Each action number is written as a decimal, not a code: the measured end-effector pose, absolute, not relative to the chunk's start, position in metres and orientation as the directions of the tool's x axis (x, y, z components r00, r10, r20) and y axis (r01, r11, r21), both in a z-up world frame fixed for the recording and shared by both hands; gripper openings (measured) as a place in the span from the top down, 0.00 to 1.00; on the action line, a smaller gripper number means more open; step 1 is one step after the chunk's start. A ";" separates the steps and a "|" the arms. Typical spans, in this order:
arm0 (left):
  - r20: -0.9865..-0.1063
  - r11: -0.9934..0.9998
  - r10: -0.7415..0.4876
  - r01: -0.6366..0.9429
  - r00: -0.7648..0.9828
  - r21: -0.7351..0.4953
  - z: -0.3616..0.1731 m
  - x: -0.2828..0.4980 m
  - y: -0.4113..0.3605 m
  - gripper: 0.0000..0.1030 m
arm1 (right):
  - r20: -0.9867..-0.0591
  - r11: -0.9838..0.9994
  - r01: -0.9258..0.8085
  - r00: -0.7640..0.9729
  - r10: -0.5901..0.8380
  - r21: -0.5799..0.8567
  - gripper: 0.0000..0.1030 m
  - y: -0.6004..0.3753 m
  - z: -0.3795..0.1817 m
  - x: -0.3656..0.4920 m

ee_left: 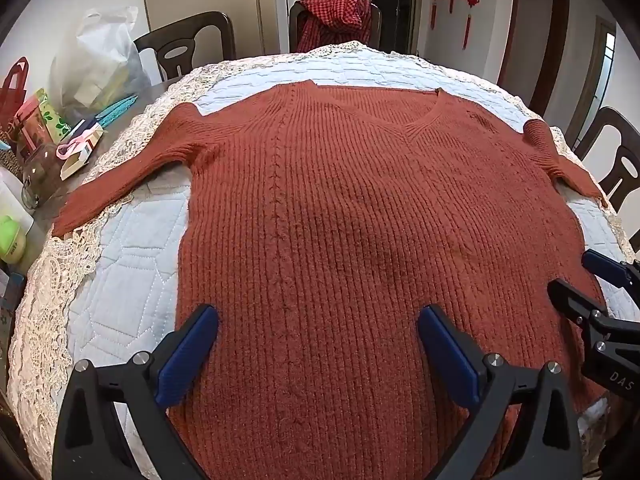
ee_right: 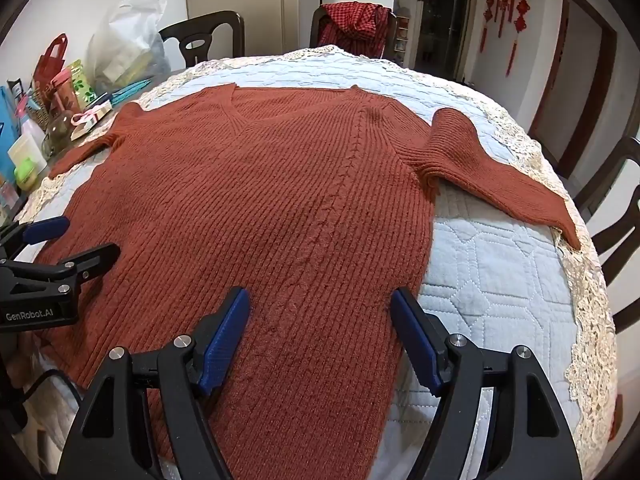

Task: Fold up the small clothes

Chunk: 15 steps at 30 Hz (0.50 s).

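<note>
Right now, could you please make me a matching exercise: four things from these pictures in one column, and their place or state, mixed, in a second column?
Things:
1. sweater
2. checked cloth
3. left gripper
4. plastic bag

Places or states:
A. hangs on a chair back
B. lies spread flat on the quilted cover
C. stands among clutter at the table's side
D. open, holding nothing

Pairs: 1-B, 2-A, 3-D, 4-C

Table (ee_left: 132, 94) covered by pale quilted pad (ee_left: 132, 240) with lace-edged border (ee_left: 48, 280). Rust ribbed V-neck sweater (ee_left: 340, 200) lies flat on the pad, sleeves out to both sides. Bare tabletop strip at left edge holds clutter: white plastic bag (ee_left: 100, 60), glass jar (ee_left: 38, 176), small boxes (ee_left: 80, 148).
</note>
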<state>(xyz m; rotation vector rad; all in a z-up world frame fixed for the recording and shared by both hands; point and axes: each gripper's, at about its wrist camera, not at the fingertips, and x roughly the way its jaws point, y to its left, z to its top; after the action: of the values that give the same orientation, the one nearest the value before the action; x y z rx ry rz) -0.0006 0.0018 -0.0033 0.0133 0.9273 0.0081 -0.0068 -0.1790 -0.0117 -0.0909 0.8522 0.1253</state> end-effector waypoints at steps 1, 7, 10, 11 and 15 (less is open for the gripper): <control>-0.801 1.000 0.014 -0.002 0.599 0.016 -0.003 -0.001 0.002 0.01 | -0.755 0.989 -0.147 0.651 0.074 -0.029 0.29 -0.179 -0.011 -0.006; -0.800 1.000 0.013 -0.004 0.600 0.013 -0.003 -0.001 0.002 0.01 | -0.756 0.989 -0.146 0.650 0.073 -0.031 0.29 -0.177 -0.010 -0.005; -0.802 1.000 0.013 -0.007 0.598 0.011 -0.003 -0.001 0.002 0.01 | -0.758 0.989 -0.145 0.648 0.071 -0.032 0.29 -0.179 -0.013 -0.007; -0.802 1.000 0.014 -0.008 0.597 0.011 -0.003 -0.001 0.002 0.01 | -0.759 0.989 -0.145 0.647 0.070 -0.032 0.29 -0.179 -0.014 -0.007; -0.802 1.000 0.017 -0.011 0.598 0.013 -0.003 -0.001 0.003 0.00 | -0.762 0.989 -0.141 0.644 0.064 -0.036 0.29 -0.176 -0.010 -0.003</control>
<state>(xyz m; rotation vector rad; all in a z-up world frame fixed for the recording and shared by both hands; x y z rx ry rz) -0.0009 0.0027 -0.0030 0.0068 0.9300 0.0161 -0.0034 -0.1759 -0.0103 -0.0955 0.8637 0.1173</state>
